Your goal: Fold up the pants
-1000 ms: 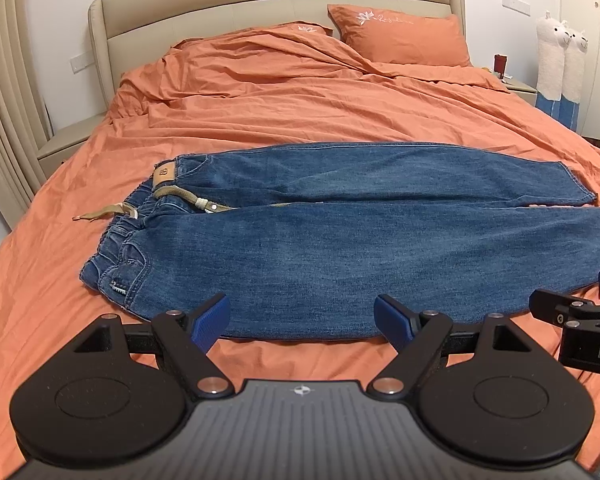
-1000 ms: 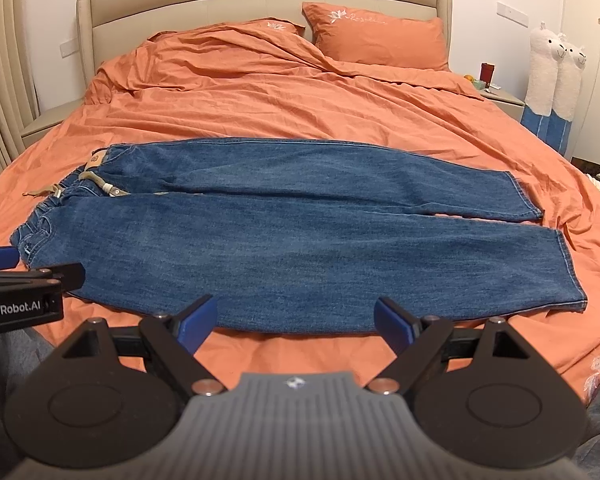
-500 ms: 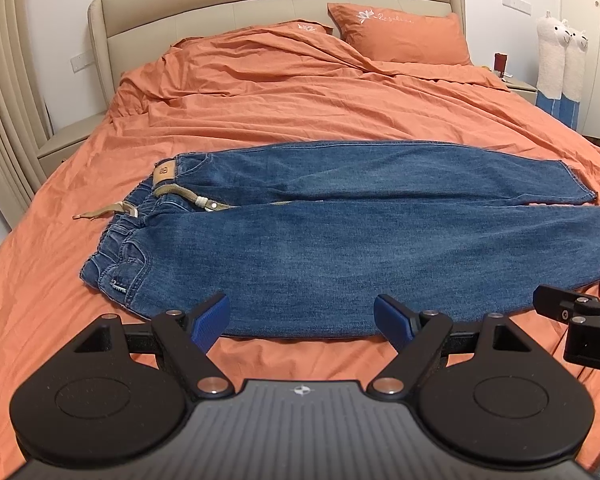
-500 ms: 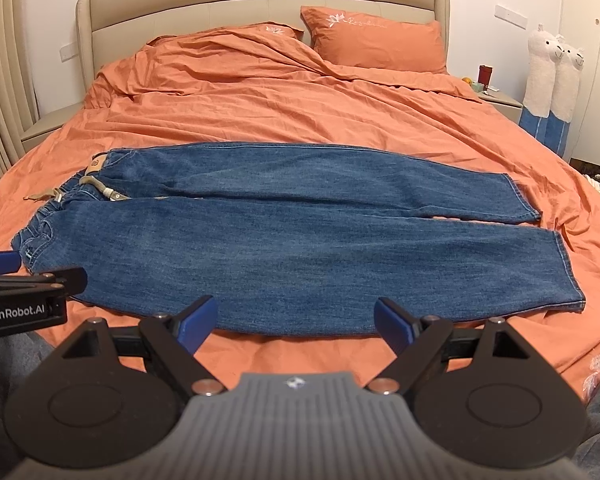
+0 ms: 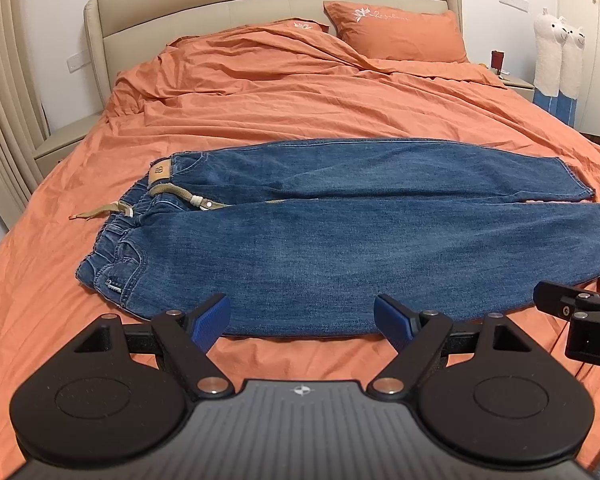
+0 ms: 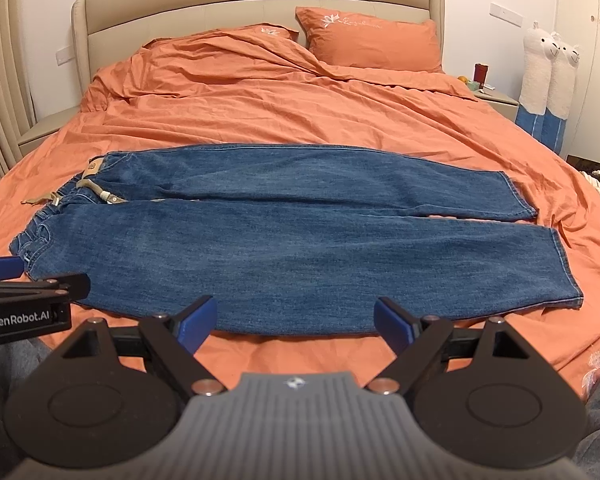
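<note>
Since a second ago little has shifted: both cameras have eased slightly, the jeans (image 6: 284, 240) unmoved. They lie flat across the near half of the orange bed (image 6: 284, 108), waistband left, hems right. The left gripper (image 5: 302, 316) and right gripper (image 6: 294, 318) hover near their near edge, jaws wide, empty.

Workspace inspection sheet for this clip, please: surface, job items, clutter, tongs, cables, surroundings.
Surface: bed with rumpled orange duvet.
Job's things: blue jeans laid flat across the bed, unfolded, waistband left, legs side by side; tan belt threaded at the waist.
Clutter: nothing seen on the duvet besides two pillows.
Tongs: left tongs open, empty; right tongs open, empty; both short of the jeans' near edge.
Cables: nothing seen.
Surroundings: beige headboard, alpaca plush toys, nightstand items.
</note>
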Available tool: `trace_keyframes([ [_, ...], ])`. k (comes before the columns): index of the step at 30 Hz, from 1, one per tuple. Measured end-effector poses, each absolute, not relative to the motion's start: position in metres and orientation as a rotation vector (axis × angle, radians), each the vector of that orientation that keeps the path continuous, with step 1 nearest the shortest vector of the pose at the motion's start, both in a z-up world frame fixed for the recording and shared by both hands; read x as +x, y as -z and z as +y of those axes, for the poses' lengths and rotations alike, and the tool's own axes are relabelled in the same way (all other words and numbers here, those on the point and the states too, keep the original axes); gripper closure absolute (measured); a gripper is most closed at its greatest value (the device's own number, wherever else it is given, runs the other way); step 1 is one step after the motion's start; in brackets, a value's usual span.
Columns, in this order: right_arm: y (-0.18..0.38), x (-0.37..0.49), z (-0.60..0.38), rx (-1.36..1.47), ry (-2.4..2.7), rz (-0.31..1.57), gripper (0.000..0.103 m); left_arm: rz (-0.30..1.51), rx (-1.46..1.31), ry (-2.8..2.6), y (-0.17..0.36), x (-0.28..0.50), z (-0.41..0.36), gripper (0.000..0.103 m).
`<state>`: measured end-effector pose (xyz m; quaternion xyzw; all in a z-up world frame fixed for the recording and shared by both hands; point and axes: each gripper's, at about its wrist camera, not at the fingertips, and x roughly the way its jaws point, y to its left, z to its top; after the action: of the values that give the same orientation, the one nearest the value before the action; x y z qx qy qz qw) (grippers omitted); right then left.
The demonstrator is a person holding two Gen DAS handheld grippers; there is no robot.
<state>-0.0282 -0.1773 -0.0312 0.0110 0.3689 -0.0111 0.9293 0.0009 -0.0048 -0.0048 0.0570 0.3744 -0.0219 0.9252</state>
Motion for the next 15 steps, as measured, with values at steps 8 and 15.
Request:
trace_keyframes([
  [8,0.031,-0.0269,-0.1781,0.021,0.027,0.76,0.021,0.774,0.116,0.046,0.0063,0.0016,-0.0055,0.008],
  [15,0.0321,-0.0255,-0.1785,0.025,0.029,0.768,0.021,0.777,0.115,0.045,0.0079,0.0028,-0.0044,0.008],
])
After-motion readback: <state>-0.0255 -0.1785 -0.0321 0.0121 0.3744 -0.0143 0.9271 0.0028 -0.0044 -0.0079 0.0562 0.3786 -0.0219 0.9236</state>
